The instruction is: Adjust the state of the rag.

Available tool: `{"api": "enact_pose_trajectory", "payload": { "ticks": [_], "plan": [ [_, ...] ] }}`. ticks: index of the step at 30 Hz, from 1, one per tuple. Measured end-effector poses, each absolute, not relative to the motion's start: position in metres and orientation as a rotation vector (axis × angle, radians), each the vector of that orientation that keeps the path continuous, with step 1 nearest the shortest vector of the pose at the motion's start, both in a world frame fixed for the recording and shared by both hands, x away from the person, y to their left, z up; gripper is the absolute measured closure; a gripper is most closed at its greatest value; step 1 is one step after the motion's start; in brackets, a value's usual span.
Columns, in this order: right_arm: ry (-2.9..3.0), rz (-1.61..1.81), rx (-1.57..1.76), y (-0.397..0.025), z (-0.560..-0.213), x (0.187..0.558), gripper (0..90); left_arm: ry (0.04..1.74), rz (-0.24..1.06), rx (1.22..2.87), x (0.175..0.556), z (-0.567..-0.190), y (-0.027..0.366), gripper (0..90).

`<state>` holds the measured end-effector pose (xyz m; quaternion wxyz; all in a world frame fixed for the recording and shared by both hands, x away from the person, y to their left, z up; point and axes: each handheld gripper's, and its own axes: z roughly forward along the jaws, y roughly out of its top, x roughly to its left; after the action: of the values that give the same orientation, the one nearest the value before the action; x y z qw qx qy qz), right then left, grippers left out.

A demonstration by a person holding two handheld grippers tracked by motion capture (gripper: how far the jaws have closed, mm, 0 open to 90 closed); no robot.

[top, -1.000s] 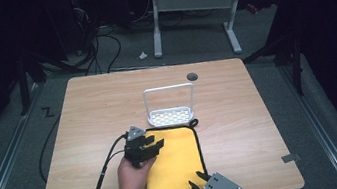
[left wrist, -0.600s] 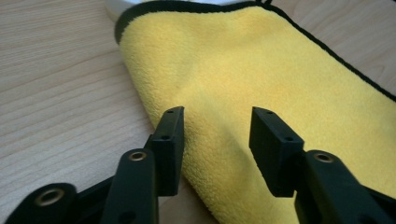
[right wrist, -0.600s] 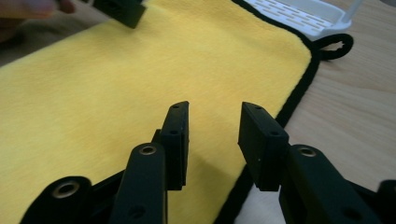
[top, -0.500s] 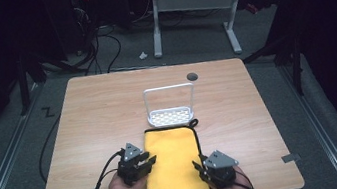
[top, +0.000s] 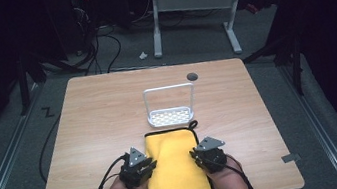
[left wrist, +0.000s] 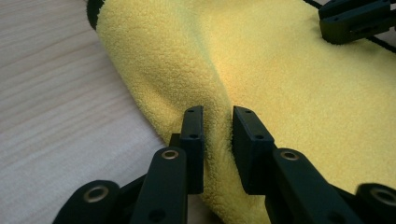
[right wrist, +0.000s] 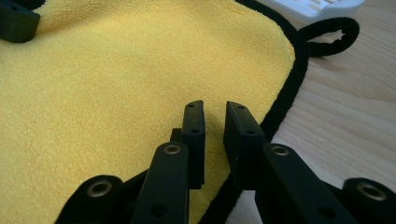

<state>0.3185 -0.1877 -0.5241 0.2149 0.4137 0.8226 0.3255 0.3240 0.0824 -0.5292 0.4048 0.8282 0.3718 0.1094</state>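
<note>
A yellow towel (top: 176,174) with black trim lies flat on the wooden table (top: 99,115), running off its near edge. My left gripper (top: 148,166) is at the towel's left edge. In the left gripper view its jaws (left wrist: 218,122) are shut on a raised fold of the towel (left wrist: 280,93). My right gripper (top: 199,156) is at the right edge. Its jaws (right wrist: 215,114) stand nearly closed over the trimmed edge of the towel (right wrist: 116,93), and appear to pinch it. The towel's black hanging loop (right wrist: 327,35) lies at the far right corner.
A small white rack (top: 172,116) with a tall wire handle stands just beyond the towel's far edge. A dark round hole (top: 192,76) is in the table behind it. Cables trail off the table's near left. Bare wood lies on both sides of the towel.
The left gripper came back toward the near edge and the right gripper moved forward. Both now sit level at the towel's sides, and the towel lies straighter.
</note>
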Motion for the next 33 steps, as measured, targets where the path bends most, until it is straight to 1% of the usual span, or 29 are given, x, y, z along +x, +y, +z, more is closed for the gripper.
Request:
{"api": "enact_pose_trajectory", "payload": {
  "ticks": [7, 11, 14, 17, 20, 24, 27, 30, 33],
  "plan": [
    [2.299, 0.933, 1.102, -0.195, -0.526, 0.295, 77.1, 0.906, 0.236, 2.089, 0.304, -0.53, 0.085, 72.1],
    [2.292, 0.946, 1.111, -0.195, -0.526, 0.291, 76.7, 0.916, 0.217, 2.079, 0.301, -0.53, 0.086, 71.2],
    [2.287, 0.959, 1.123, -0.196, -0.527, 0.291, 76.6, 0.931, 0.195, 2.073, 0.302, -0.528, 0.086, 68.8],
    [2.282, 0.947, 1.101, -0.195, -0.528, 0.29, 76.5, 0.95, 0.194, 2.049, 0.305, -0.524, 0.087, 64.2],
    [2.283, 0.945, 1.099, -0.194, -0.528, 0.29, 76.5, 0.962, 0.238, 1.999, 0.31, -0.515, 0.09, 61.0],
    [2.287, 0.943, 1.093, -0.195, -0.527, 0.29, 76.5, 0.929, 0.21, 1.963, 0.318, -0.505, 0.082, 63.5],
    [2.289, 0.945, 1.091, -0.195, -0.527, 0.291, 76.5, 0.912, 0.221, 1.99, 0.328, -0.505, 0.068, 63.9],
    [2.286, 0.945, 1.092, -0.195, -0.528, 0.29, 76.5, 0.98, 0.257, 2.011, 0.349, -0.512, 0.07, 65.8],
    [2.284, 0.946, 1.096, -0.195, -0.528, 0.29, 76.5, 1.073, 0.24, 2.009, 0.367, -0.519, 0.082, 66.3]
  ]
}}
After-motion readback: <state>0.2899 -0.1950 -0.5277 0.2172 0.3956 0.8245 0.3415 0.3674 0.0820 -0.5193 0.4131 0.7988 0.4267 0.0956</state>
